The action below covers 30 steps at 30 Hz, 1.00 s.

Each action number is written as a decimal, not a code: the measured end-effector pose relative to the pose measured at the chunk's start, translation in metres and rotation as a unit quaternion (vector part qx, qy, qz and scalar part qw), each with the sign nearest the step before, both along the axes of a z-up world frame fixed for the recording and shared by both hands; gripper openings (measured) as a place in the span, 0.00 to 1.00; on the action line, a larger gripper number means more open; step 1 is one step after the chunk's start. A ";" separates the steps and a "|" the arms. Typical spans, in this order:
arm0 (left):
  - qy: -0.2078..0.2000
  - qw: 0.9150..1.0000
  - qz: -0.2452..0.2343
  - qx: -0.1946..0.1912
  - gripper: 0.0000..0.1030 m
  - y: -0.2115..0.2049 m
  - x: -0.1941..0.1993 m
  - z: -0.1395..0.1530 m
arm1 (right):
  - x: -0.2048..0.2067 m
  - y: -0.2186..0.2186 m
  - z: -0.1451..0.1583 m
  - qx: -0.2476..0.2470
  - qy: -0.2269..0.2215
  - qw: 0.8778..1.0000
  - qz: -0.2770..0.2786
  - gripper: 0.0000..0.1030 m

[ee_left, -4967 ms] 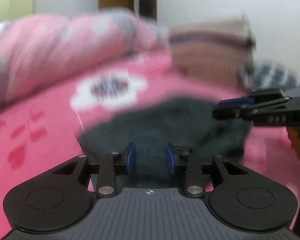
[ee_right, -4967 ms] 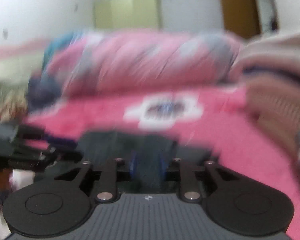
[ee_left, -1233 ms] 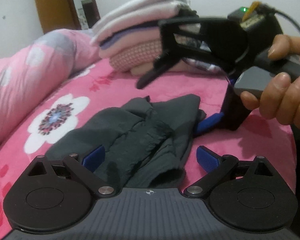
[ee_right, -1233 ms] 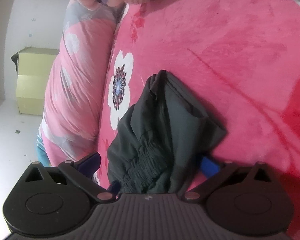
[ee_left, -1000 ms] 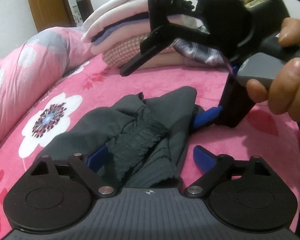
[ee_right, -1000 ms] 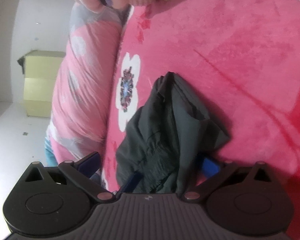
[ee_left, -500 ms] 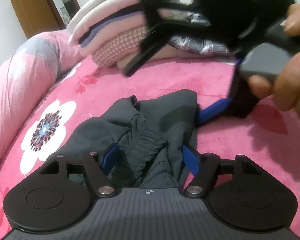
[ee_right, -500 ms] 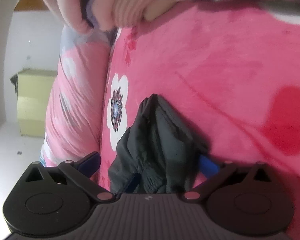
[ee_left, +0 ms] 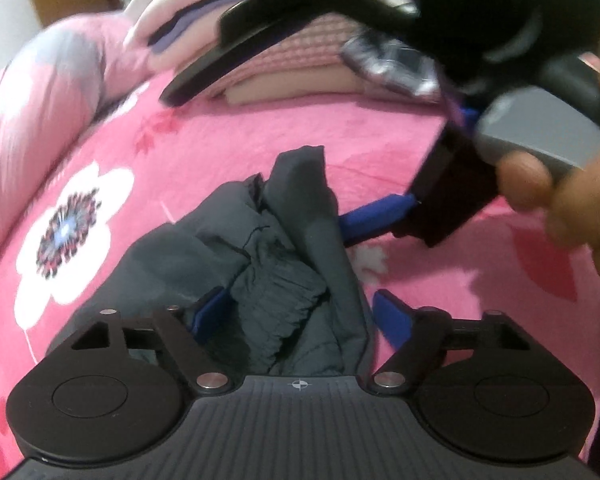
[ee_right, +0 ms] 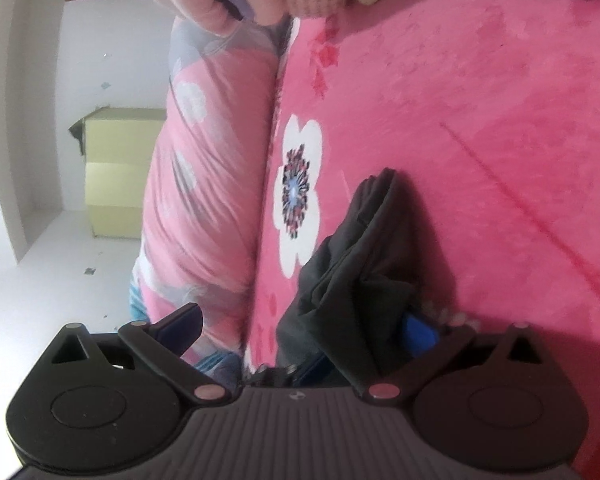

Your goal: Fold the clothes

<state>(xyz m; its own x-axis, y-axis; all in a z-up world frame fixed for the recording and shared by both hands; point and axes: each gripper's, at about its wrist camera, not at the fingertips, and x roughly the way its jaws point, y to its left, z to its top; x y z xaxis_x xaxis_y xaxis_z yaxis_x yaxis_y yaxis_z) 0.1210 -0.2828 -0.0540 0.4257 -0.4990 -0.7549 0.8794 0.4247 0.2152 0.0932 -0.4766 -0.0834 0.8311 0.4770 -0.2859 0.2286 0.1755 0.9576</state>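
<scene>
1. Straddling a bunched dark grey garment (ee_left: 284,280), the left gripper (ee_left: 302,314) has its blue-padded fingers (ee_left: 392,316) spread, with the elastic waistband lying between them; nothing is clamped.
2. Right gripper (ee_right: 300,332): released, jaws wide, one blue pad (ee_right: 418,334) against the garment's edge, the other finger out over the quilt side. In the left wrist view it appears blurred at upper right, held by a hand (ee_left: 572,200), one blue finger (ee_left: 376,216) touching the garment's right edge.
3. Garment: crumpled in a narrow heap on the pink floral blanket (ee_left: 380,140), just beside a white flower print (ee_left: 64,232).
4. Pink quilt roll (ee_right: 204,184): along the blanket's far side.
5. Stack of folded clothes (ee_left: 300,60): beyond the garment, on the blanket, pink and lavender layers, partly hidden by the right gripper.
6. Yellow cabinet (ee_right: 116,168): against the white wall.
</scene>
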 end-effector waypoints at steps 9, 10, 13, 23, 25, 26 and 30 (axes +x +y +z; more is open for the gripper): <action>0.017 0.999 0.040 0.032 0.42 -0.015 0.010 0.005 | 0.004 -0.004 -0.003 0.027 -0.018 0.999 0.023 1.00; 0.019 0.998 0.049 0.029 0.27 -0.014 0.013 0.007 | 0.003 -0.005 -0.002 0.028 -0.020 0.999 0.023 1.00; 0.037 0.997 0.073 0.008 0.15 -0.005 0.024 0.014 | -0.002 -0.006 0.002 0.032 -0.025 0.999 0.022 1.00; 0.137 0.967 0.154 -0.150 0.12 0.056 0.074 0.057 | -0.047 -0.015 0.020 0.041 -0.071 0.996 -0.037 1.00; 0.154 0.956 0.173 -0.181 0.12 0.074 0.085 0.067 | -0.051 -0.007 0.021 0.023 -0.072 0.997 -0.033 1.00; 0.163 0.950 0.183 -0.196 0.12 0.084 0.091 0.071 | -0.050 0.000 0.024 0.000 -0.073 0.997 -0.025 1.00; 0.200 0.927 0.212 -0.235 0.12 0.112 0.110 0.079 | -0.036 0.057 0.049 -0.176 -0.097 0.979 0.023 1.00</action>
